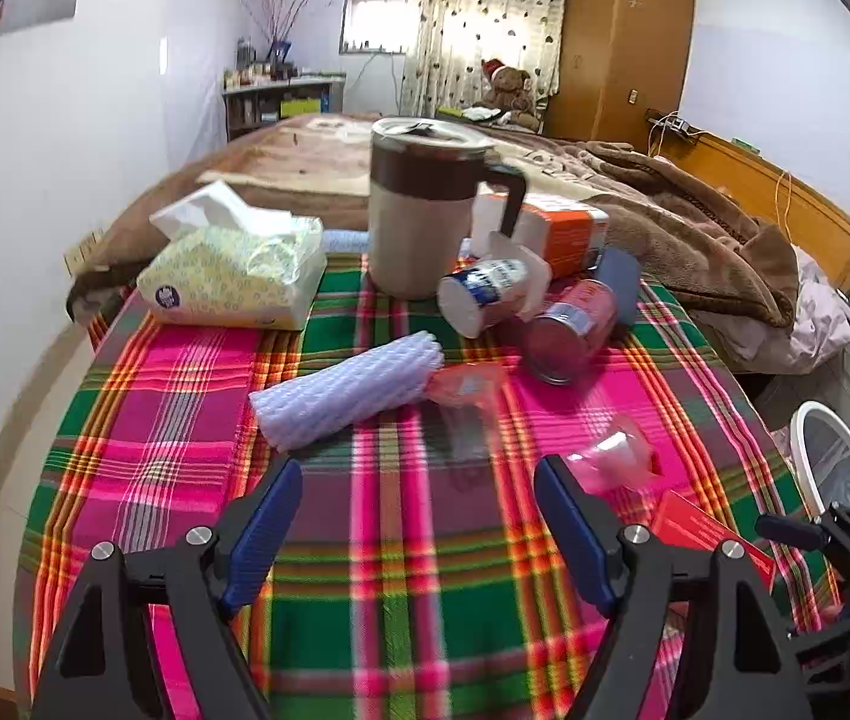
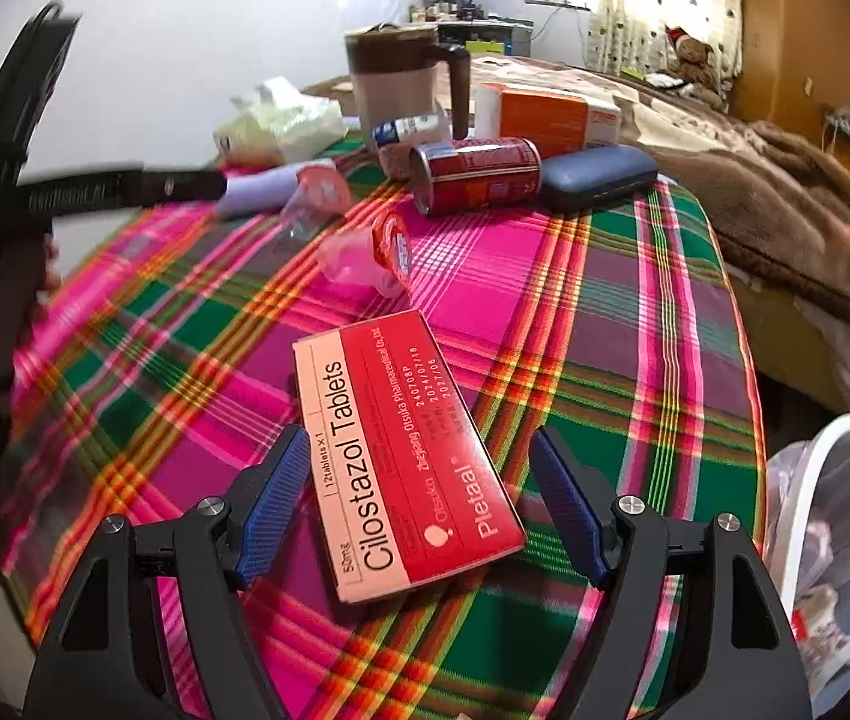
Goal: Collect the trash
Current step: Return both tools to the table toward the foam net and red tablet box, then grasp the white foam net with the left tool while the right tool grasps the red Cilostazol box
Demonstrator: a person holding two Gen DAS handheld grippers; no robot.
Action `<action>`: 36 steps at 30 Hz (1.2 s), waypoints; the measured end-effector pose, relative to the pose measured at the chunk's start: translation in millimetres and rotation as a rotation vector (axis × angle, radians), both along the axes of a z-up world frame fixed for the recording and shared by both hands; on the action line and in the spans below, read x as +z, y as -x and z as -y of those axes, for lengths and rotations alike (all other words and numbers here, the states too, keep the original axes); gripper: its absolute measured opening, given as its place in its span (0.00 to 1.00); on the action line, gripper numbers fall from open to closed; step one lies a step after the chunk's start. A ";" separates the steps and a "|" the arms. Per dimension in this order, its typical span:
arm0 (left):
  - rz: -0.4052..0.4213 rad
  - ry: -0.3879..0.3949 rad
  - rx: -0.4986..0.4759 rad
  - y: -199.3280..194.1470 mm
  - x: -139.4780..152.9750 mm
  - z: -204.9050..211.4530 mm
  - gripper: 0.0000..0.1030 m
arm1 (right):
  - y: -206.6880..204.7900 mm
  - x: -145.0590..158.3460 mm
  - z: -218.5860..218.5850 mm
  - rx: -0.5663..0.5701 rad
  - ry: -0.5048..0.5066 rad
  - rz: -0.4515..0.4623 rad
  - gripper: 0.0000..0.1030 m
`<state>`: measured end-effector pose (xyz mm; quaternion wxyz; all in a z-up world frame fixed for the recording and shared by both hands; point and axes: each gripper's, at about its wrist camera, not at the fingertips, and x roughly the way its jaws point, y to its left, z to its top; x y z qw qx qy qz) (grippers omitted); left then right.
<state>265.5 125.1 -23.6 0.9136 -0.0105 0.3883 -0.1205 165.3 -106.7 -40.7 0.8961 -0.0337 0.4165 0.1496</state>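
Observation:
A red Cilostazol tablet box (image 2: pixel 407 462) lies flat on the plaid tablecloth (image 2: pixel 605 324), between the open fingers of my right gripper (image 2: pixel 419 474). My left gripper (image 1: pixel 419 498) is open and empty above the cloth, short of a white foam sleeve (image 1: pixel 347 390) and a clear plastic cup (image 1: pixel 467 414). A second small cup (image 1: pixel 611 456) lies just right of its right finger. A red can (image 1: pixel 569 330), a small white bottle (image 1: pixel 485 294) and the tablet box's corner (image 1: pixel 707 534) also show. A white bin (image 2: pixel 839 540) with a bag liner stands off the table's right edge.
A lidded mug (image 1: pixel 425 210), a tissue pack (image 1: pixel 233 270), an orange-white carton (image 1: pixel 551 228) and a blue glasses case (image 2: pixel 599 177) stand at the table's far side. A bed with a brown blanket (image 1: pixel 695 228) lies behind. The left gripper's black body (image 2: pixel 95 192) crosses the right wrist view.

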 end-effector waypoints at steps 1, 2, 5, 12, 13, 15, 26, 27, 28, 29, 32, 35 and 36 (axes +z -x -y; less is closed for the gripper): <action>-0.010 0.001 0.005 -6.1 -2.6 -4.4 0.77 | -1.1 -1.3 -1.9 0.007 0.002 -0.006 0.74; -0.017 -0.013 0.015 -10.3 -4.6 -6.6 0.77 | -1.9 -2.3 -3.2 0.011 0.007 -0.014 0.74; -0.029 -0.040 0.019 -24.0 -8.6 -12.6 0.78 | -4.7 -7.3 -9.3 0.015 0.057 -0.029 0.75; -0.045 -0.118 -0.021 -57.5 -16.6 -10.3 0.78 | -13.0 -9.2 -6.1 -0.032 0.072 -0.053 0.74; -0.046 -0.132 -0.031 -62.2 -18.0 -8.8 0.78 | -14.3 -9.3 -5.0 -0.044 0.073 -0.054 0.74; -0.047 -0.153 -0.043 -71.1 -22.3 -7.4 0.78 | -16.9 -9.4 -1.9 -0.070 0.073 -0.056 0.74; -0.071 -0.224 -0.075 -99.6 -40.4 2.0 0.77 | -26.9 -9.6 8.4 -0.135 0.050 -0.059 0.61; -0.074 -0.234 -0.071 -102.4 -42.1 2.5 0.78 | -27.3 -9.4 9.9 -0.145 0.046 -0.058 0.61; -0.076 -0.238 -0.059 -105.0 -43.7 1.7 0.78 | -27.8 -9.5 11.5 -0.153 0.043 -0.059 0.61; -0.075 -0.235 -0.052 -105.8 -43.7 0.9 0.78 | -28.5 -9.6 12.9 -0.156 0.039 -0.060 0.61; -0.092 -0.220 -0.053 -108.1 -46.5 -0.9 0.77 | -29.5 -10.1 15.8 -0.170 0.032 -0.060 0.61; -0.114 -0.183 -0.067 -108.4 -49.9 -2.0 0.65 | -30.1 -10.1 17.6 -0.179 0.026 -0.060 0.61; -0.115 -0.185 -0.071 -107.1 -50.1 -0.6 0.63 | -29.8 -10.0 17.5 -0.181 0.026 -0.059 0.61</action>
